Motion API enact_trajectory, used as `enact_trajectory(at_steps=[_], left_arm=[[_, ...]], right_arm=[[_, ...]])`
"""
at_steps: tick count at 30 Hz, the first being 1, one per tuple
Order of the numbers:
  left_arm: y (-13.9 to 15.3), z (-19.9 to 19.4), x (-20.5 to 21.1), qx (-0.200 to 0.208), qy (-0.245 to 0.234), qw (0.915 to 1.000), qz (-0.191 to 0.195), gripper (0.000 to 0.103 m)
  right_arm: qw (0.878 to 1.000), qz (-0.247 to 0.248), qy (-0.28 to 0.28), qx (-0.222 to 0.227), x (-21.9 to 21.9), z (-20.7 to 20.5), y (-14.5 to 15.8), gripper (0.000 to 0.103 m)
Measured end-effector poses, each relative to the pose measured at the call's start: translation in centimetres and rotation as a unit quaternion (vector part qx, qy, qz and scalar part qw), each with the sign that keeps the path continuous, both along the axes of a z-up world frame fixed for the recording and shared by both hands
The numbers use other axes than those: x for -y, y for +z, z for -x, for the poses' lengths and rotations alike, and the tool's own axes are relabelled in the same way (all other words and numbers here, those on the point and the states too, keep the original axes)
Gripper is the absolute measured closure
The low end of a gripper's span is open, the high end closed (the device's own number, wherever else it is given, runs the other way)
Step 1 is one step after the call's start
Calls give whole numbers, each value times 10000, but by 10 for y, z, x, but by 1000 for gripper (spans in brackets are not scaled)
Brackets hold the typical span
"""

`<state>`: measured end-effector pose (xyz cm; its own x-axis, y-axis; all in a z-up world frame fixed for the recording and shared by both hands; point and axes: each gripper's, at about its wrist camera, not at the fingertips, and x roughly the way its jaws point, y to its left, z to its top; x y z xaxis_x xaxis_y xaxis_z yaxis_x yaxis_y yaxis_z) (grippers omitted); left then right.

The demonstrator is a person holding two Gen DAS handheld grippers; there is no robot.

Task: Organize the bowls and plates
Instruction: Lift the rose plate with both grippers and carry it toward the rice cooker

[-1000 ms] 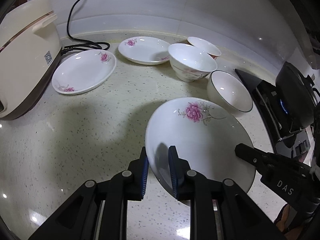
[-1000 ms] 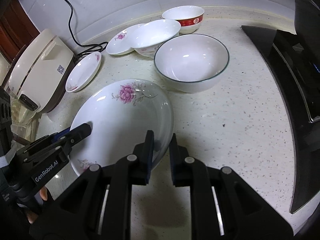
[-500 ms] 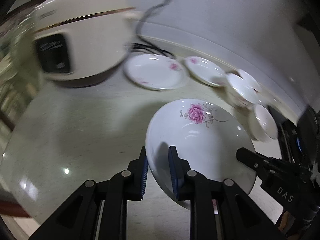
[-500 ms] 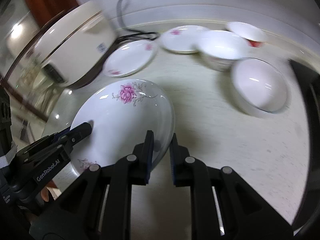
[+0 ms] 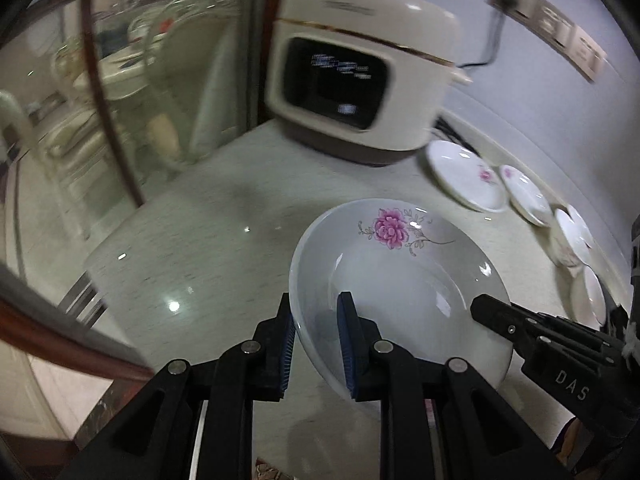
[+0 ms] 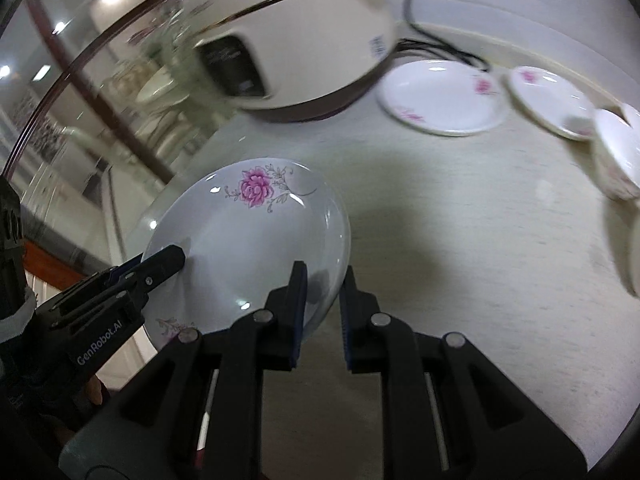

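on the speckled counter (image 6: 460, 240), two hand-held grippers (image 5: 316, 336) (image 6: 322, 300) clamp one flowered plate (image 6: 248, 240); two more plates (image 6: 440, 98) lie beyond.

Flowered plate (image 5: 400, 280), clamped at near rim by left tongs (image 5: 316, 340), right tongs (image 5: 486, 312) at far rim. Behind: rice cooker (image 5: 360, 76), smaller plates (image 5: 464, 176) on speckled desk (image 5: 208, 248).
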<state>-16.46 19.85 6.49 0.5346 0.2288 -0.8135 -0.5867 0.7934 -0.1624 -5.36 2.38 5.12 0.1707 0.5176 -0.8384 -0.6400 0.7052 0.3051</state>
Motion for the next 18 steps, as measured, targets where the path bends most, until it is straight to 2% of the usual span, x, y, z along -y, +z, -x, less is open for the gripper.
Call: enact_trajectory(at_steps=[7, 18], left_arm=[[-12, 9, -30, -175, 321, 9993, 101, 81], [-32, -9, -55, -343, 294, 9988, 187, 81]], right_arm=[[9995, 102, 226, -193, -37, 1, -16, 85], [9984, 330, 237, -384, -60, -7, -30, 84]])
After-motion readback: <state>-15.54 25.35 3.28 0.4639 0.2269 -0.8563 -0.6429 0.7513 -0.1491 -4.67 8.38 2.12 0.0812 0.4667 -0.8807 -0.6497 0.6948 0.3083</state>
